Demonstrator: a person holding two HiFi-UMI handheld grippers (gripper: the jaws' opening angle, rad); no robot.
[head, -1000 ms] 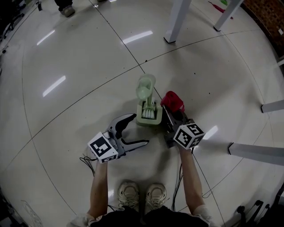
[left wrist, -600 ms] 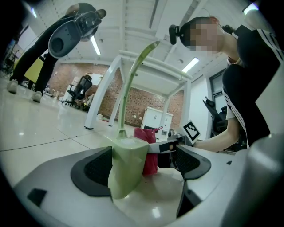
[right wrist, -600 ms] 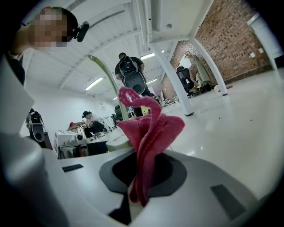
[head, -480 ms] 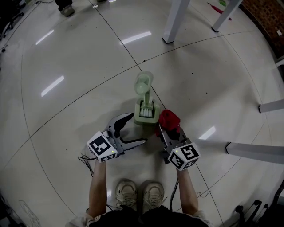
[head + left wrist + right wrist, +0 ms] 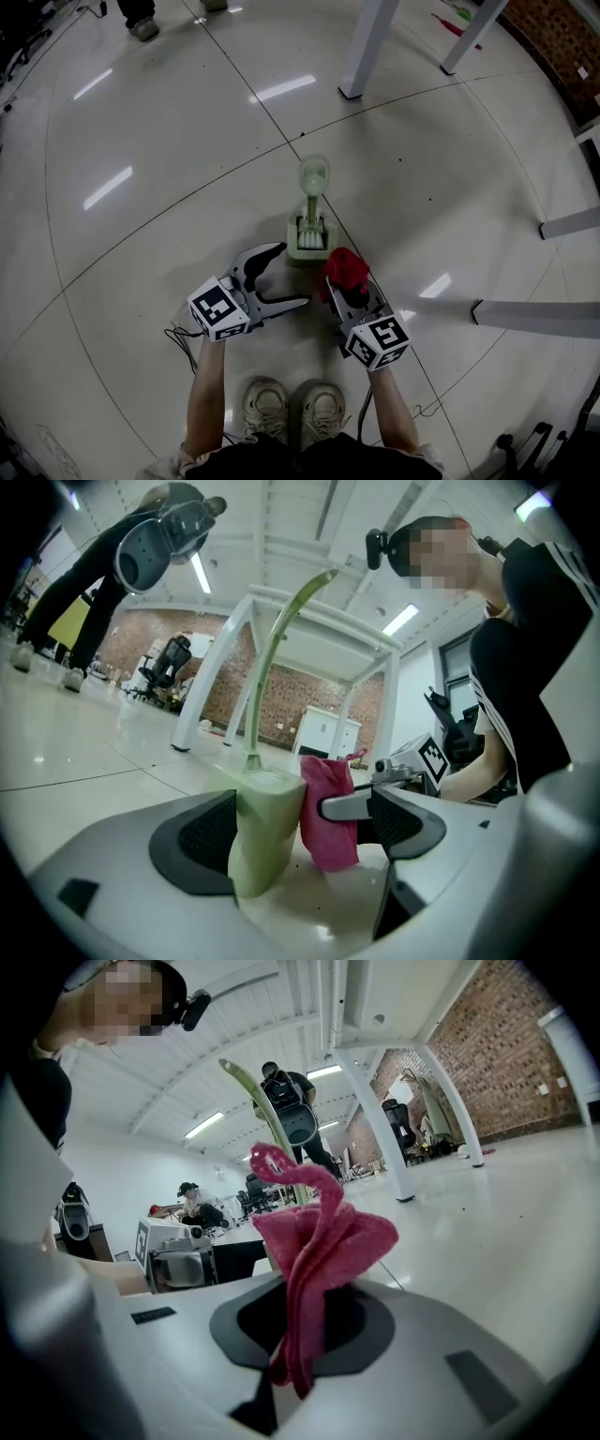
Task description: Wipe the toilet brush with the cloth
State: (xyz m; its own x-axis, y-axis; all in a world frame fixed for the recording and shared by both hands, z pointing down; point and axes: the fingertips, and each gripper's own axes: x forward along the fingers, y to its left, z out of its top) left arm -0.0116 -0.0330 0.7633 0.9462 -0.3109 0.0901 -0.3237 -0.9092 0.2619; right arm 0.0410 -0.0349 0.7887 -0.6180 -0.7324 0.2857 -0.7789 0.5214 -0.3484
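Green brush (image 5: 312,180) upright in holder (image 5: 307,246) on floor. Right gripper (image 5: 343,283) clamped on red cloth (image 5: 345,266), just beside holder. Left gripper (image 5: 292,275) jaws wide apart, holder ahead between them, contact unclear. Judgement: wiping not begun; cloth must reach brush.

We saw a glossy tiled floor (image 5: 141,281) with white table legs (image 5: 362,52) on it. A brick wall (image 5: 562,33) stood beyond, our shoes (image 5: 269,409) below.

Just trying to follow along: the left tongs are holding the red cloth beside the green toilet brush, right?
No, the right tongs hold the red cloth beside the green toilet brush; the right gripper view shows it pinched there.
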